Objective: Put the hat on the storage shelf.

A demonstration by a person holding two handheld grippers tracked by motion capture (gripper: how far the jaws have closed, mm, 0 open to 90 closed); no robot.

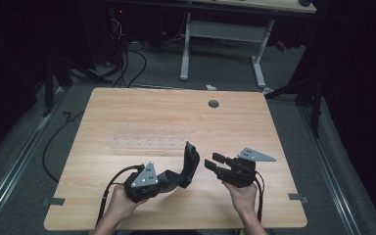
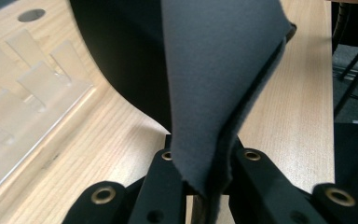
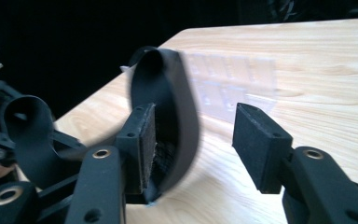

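Left gripper view has my left tool clamped on one end of the floppy dark grey foam strip. My right tool stands parted, the strip's other end against one pad, above the light wooden counter, near the clear acrylic rack.

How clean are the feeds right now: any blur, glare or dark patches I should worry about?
High view: evenly lit table, sharp, but the surroundings fall to black. Left gripper view: the dark strap pinched in the left tool sits so close that it looks soft; the clear plastic rack is pale and low in contrast. Right gripper view: strap smeared by blur between the open right tool's pads, with a black background.
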